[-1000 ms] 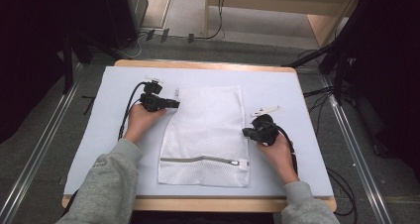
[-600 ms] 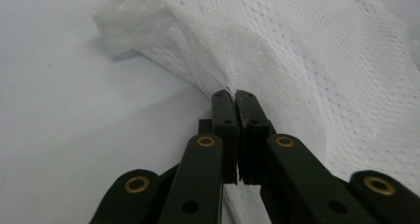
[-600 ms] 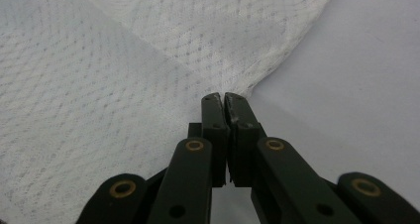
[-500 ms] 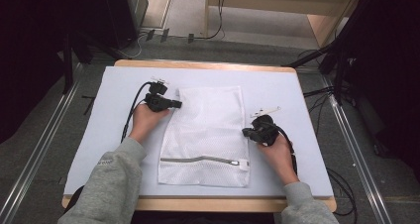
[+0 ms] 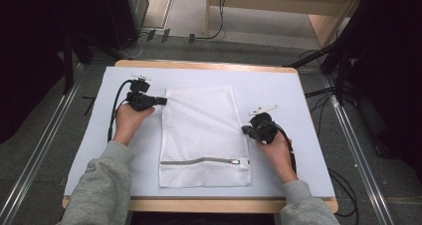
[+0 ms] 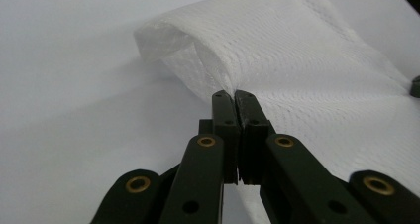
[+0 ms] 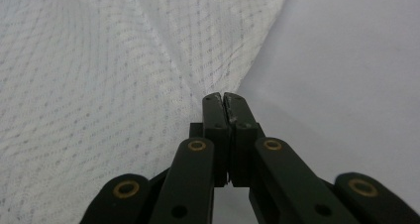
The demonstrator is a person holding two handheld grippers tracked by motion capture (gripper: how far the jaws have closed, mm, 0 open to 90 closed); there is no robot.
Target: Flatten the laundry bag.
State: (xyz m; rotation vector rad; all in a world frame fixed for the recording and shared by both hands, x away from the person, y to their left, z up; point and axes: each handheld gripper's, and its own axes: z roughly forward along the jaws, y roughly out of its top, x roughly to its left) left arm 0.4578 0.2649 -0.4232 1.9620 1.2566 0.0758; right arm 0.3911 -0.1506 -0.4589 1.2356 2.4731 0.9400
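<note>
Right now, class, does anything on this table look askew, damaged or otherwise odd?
Nothing damaged or spilled. The white mesh bag lies nearly square on the table, zip closed. Only its left edge is lifted into a fold where the left gripper pinches it; the right gripper pinches the opposite edge.

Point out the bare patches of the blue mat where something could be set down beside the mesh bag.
Free: the strip of mat between the mesh bag's far edge and the table's far rim, and the near-left corner below the left gripper, beside the sleeve. Right of the right gripper the mat is bare too. Crowded: both bag side edges, where each gripper is shut on the mesh.
</note>
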